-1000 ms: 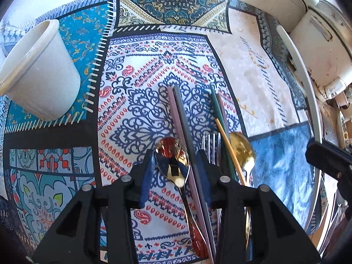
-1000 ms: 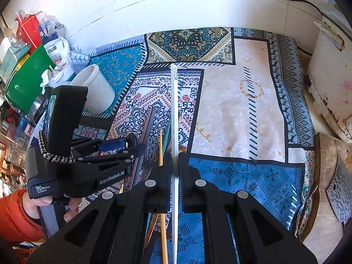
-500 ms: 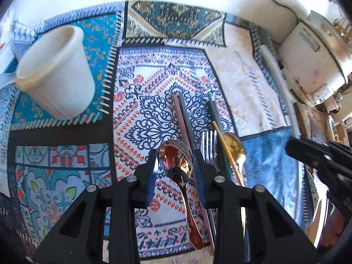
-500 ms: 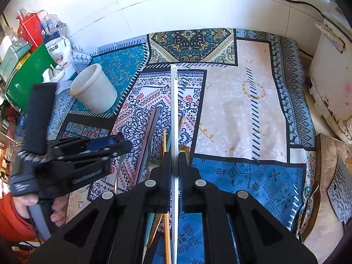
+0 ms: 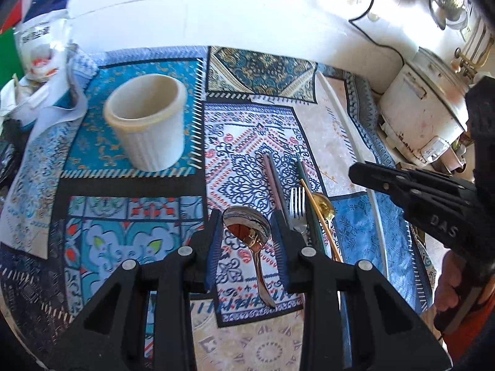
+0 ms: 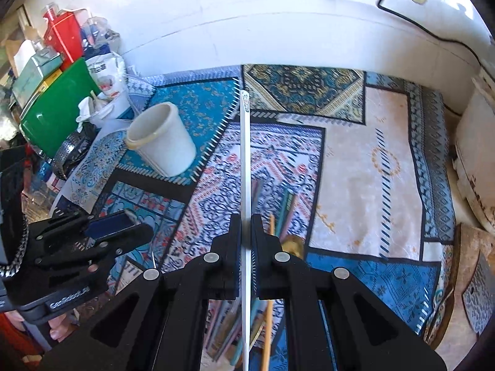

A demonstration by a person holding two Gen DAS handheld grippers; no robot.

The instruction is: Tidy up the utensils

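My left gripper (image 5: 247, 232) is shut on the bowl of a shiny rose-gold spoon (image 5: 247, 227) and holds it above the patterned cloth, its handle hanging back and down. My right gripper (image 6: 246, 232) is shut on a long white utensil handle (image 6: 245, 154) that points forward. A white cup (image 5: 148, 123) stands upright and empty at the left; it also shows in the right wrist view (image 6: 162, 142). On the cloth lie a fork (image 5: 297, 204), a gold spoon (image 5: 323, 207) and several chopsticks (image 5: 273, 179).
A white rice cooker (image 5: 423, 117) stands at the right. A green board (image 6: 58, 108), a red box (image 6: 65, 40) and bags crowd the left. A wooden board (image 6: 464, 278) lies at the right edge. A black cable (image 6: 433, 34) runs along the back counter.
My left gripper has lifted and drawn back with the rose-gold spoon, and the cup now sits nearer the view's centre. My right gripper has risen slightly, holding the white handle.
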